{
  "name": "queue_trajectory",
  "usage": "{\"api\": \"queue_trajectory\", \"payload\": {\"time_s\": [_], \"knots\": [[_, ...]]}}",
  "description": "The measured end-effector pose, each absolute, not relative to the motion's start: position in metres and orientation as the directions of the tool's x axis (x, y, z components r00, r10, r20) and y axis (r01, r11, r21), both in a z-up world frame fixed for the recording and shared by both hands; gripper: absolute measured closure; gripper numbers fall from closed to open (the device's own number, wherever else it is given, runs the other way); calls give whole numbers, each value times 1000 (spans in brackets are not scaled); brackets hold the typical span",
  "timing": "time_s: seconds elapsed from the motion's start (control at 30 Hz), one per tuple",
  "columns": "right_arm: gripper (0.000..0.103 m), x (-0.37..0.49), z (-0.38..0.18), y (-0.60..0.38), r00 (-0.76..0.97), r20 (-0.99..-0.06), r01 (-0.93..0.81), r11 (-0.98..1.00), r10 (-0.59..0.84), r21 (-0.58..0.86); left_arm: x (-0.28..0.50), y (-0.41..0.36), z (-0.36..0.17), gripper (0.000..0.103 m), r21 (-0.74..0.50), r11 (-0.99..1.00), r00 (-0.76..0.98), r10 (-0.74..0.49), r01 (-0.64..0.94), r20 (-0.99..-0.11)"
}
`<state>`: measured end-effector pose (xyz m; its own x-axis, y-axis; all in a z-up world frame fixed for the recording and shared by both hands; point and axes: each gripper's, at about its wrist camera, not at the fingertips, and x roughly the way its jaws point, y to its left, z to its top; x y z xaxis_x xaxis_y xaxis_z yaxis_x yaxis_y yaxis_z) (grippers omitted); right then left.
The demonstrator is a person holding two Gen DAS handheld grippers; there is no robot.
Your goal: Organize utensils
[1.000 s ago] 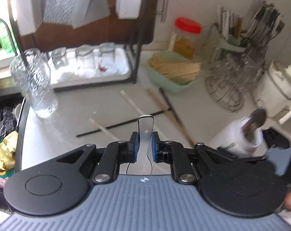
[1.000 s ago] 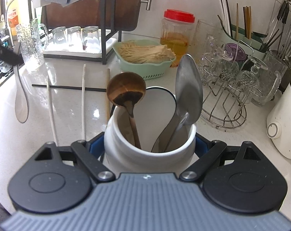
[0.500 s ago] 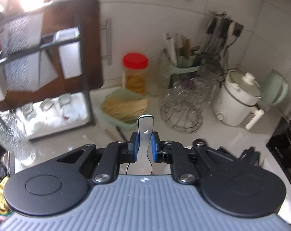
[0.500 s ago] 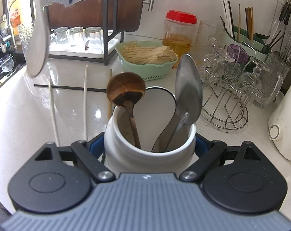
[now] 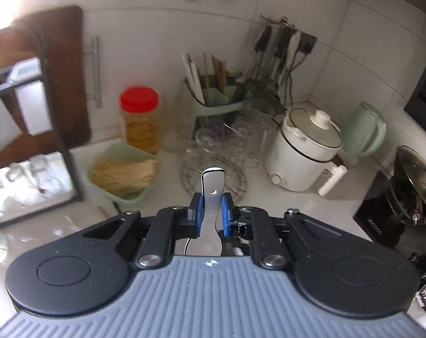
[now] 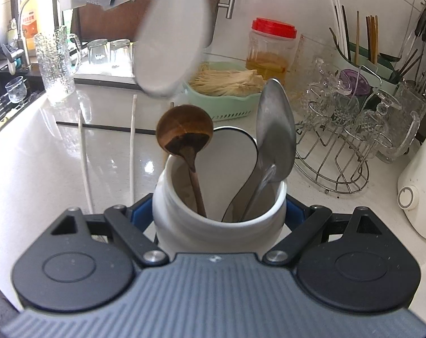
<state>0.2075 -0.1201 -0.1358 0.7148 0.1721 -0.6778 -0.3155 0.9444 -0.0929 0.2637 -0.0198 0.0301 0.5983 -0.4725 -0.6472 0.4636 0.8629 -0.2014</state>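
The right gripper (image 6: 219, 214) was clamped round the white ceramic utensil crock (image 6: 218, 225), presumably steadying it on the pale glossy table (image 6: 30, 169) to receive more cutlery. Inside leaned a dark wooden round-bowled spoon (image 6: 184, 138) and a large steel spoon (image 6: 275, 138), bowls up and handles down. The left gripper (image 5: 212, 215) was closed on the flat handle of a broad steel serving spoon (image 5: 212, 188); in the right view its blurred pale bowl (image 6: 170, 42) hung above the crock, seemingly positioned for lowering in. White chopsticks (image 6: 132, 146) and a black one (image 6: 106, 126) lay loose on the table, unsorted. The orange bottle label (image 6: 30, 32) by the tap carried print too small to read.
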Motion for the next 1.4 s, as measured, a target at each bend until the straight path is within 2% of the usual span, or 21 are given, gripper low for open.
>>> {"api": "queue_trajectory", "payload": {"time_s": [0.37, 0.73, 0.8, 1.17, 1.4], "knots": [[10, 206, -137, -121, 721, -669, -321, 943, 182, -90, 279, -45, -14, 87, -234, 844, 503, -487, 483, -714], [10, 204, -136, -121, 721, -668, -322, 943, 184, -87, 293, -64, -33, 88, -229, 822, 317, -436, 522, -843], [10, 202, -137, -122, 725, -663, -322, 943, 187, -86, 296, -66, -38, 95, -242, 823, 278, -426, 514, -861], [10, 199, -138, -123, 734, -651, -324, 942, 193, -86, 302, -72, -45, 97, -265, 826, 226, -418, 497, -880], [10, 197, -139, -124, 739, -645, -327, 941, 197, -86, 297, -68, -35, 96, -279, 818, 264, -452, 503, -852]]}}
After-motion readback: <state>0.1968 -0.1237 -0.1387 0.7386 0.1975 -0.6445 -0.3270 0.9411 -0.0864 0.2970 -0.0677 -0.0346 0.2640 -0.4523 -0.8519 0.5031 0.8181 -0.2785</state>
